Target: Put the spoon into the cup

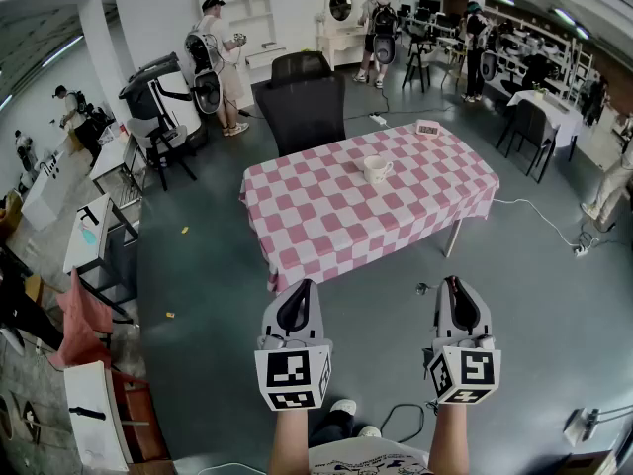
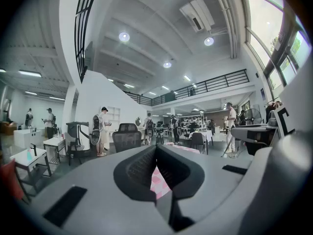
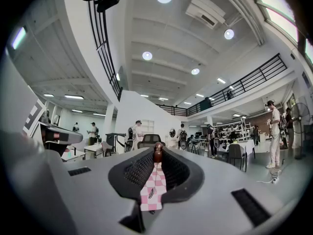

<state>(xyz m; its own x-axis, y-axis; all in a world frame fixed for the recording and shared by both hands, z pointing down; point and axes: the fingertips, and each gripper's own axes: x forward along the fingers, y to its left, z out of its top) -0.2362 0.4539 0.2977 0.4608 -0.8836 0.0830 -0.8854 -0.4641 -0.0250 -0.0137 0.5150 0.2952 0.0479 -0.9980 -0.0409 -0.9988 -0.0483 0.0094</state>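
**Here: spoon being gripped, well short of the cup**

The left gripper (image 1: 299, 287) is hanging low in the head view, pointing level toward the table (image 1: 315, 237). Its jaws are pressing together at the tips and are holding nothing. In its own view, only a sliver of checked cloth is showing through the slot below the tips.

Ahead of both grippers, across a stretch of grey floor (image 1: 208, 295), the table is standing under a pink-and-white checked cloth. A black chair (image 1: 302, 102) is sitting at its far side. The white cup (image 1: 377, 169) is resting upright on the cloth, on the far half and right of centre, well apart from either gripper.

To the right, the right gripper (image 1: 454, 285) is also pointing level at the table. It is clenching the spoon (image 3: 158, 152), pinching the spoon's brown top end between the jaw tips. In the right gripper view the thin shaft and dark bowl are hanging down below the tips, in front of the checked cloth. The spoon is thus being carried in the air, nowhere near the cup.

People are standing in the background beyond the table.
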